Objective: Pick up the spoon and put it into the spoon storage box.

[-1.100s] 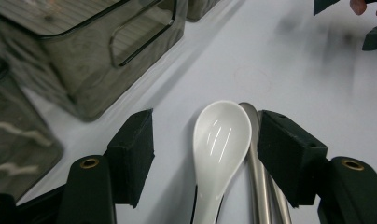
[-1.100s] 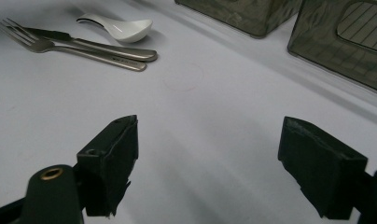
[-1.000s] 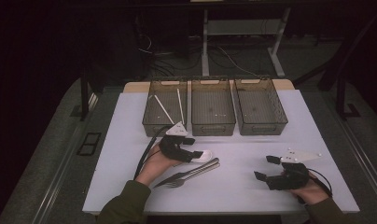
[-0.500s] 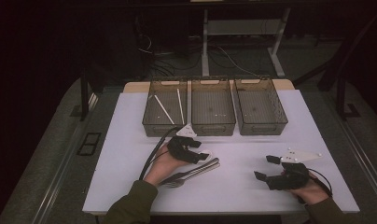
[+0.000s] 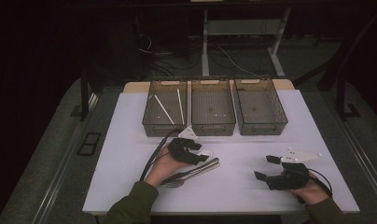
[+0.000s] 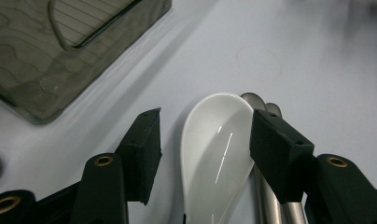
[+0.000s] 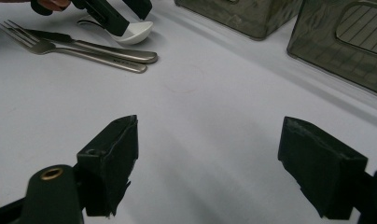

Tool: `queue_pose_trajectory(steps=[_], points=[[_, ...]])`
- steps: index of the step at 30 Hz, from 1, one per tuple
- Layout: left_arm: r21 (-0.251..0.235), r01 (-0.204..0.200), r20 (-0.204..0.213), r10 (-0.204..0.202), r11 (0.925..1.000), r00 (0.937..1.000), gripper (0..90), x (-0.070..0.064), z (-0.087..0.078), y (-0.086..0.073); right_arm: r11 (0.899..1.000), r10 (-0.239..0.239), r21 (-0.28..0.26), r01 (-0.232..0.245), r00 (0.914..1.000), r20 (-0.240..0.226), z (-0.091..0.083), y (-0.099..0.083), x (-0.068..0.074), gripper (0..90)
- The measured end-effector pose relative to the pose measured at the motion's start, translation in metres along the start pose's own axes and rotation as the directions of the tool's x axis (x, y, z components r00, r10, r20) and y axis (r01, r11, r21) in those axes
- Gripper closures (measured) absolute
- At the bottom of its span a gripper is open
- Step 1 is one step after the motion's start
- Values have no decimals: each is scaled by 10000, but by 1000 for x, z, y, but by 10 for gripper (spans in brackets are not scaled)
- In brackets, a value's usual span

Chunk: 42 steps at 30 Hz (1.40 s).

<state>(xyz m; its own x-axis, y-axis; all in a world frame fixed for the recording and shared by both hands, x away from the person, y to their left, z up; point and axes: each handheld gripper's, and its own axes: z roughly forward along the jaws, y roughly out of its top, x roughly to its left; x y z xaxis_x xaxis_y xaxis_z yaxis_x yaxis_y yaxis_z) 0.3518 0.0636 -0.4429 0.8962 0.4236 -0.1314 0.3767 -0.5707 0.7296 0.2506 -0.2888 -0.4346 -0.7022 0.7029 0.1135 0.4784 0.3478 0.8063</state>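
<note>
A white ceramic spoon [image 6: 214,154] lies on the white table, its bowl between the jaws of my left gripper [image 6: 205,123]. The jaws stand open, one on each side of the bowl, the right-hand one close to its rim. In the high view the left gripper [image 5: 196,156] hangs low over the spoon [image 5: 208,153], just in front of the bins. A metal fork and knife [image 5: 191,173] lie side by side right beside the spoon. My right gripper [image 5: 267,169] rests open at the front right with nothing between its jaws [image 7: 207,135].
Three dark see-through bins stand in a row at the back: the left bin [image 5: 151,122] holds two white chopsticks [image 5: 164,109], then the middle bin [image 5: 213,126] and the right bin [image 5: 262,126]. Bare table lies between the grippers. The front table edge runs near both hands.
My left gripper has slid a little to the right and now straddles the spoon's bowl. The right gripper, the fork and the knife have stayed put.
</note>
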Motion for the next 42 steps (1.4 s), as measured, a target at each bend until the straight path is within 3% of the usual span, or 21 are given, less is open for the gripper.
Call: queue_pose_trajectory(steps=[4,9,10,11,13,14,24,34,42], points=[[129,-188,-73,189,9997,9998,432,-1,1,0,10000,-10,-2,10,10000,-3,0,0,0,199],[184,-68,-12,68,9998,10000,439,-4,2,-1,10000,7,-9,-7,10000,1,0,0,0,199],[250,-286,-16,286,9993,9996,442,-3,2,-1,10000,6,-9,-6,10000,-1,0,0,0,198],[264,-116,4,116,9996,9999,445,-5,3,-1,10000,9,-11,-9,10000,0,0,0,0,199],[346,-358,-17,359,9988,9994,452,-6,4,-1,10000,8,-13,-9,10000,-1,0,0,0,198],[325,-197,-1,197,9993,9998,459,-8,4,-1,10000,13,-13,-13,10000,-1,0,0,0,199],[328,-504,-126,509,9982,9986,549,-11,2,-3,10000,19,-30,-19,10000,16,-1,0,0,199],[447,-371,84,368,9983,9993,517,-12,-1,-7,10000,-3,-45,3,10000,33,-1,0,0,199],[512,-475,-52,478,9976,9988,533,-12,-4,-9,10000,-4,-45,4,10000,37,-1,0,0,199]])
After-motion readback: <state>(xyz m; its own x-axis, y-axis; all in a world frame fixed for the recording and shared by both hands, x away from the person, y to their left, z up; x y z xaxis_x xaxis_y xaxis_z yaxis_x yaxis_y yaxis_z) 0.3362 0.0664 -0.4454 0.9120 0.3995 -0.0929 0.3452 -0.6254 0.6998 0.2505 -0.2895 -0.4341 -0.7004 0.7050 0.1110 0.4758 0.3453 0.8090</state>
